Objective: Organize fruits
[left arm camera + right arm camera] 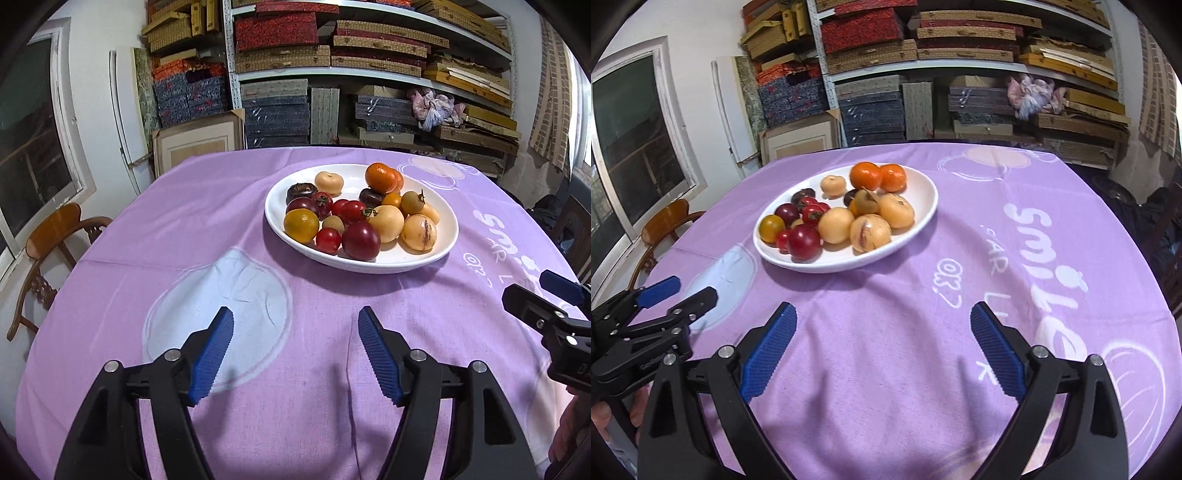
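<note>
Currently the fruit sits heaped in one white oval plate (448, 236) on the purple-clothed worktop (184, 229), well ahead of both grippers. The left gripper (295, 354) stands open with nothing between its blue pads and only cloth below; the right gripper (882, 350) stands open wider, likewise empty. Counted across both views: two oranges (866, 176) at the far rim; about four pale peach-coloured round fruits, one (419, 233) bearing a dark streak; three or four cherry tomatoes (328, 240); two glossy dark red plum-like fruits (361, 240); two near-black fruits (301, 192); one yellow-green citrus (301, 225). Several smaller yellow and olive pieces lie partly hidden, so the total is approximate. In the inspector's judgement all pieces are light, round and inclined to roll. The tomatoes and plum-like fruits look smooth-skinned, slippery and easily bruised, calling for a gentle close across the widest part. The oranges appear firmer and tolerate a surer grip. Pieces at the near rim offer the clearest access. Neighbours touch closely, so any lift may disturb the heap.
</note>
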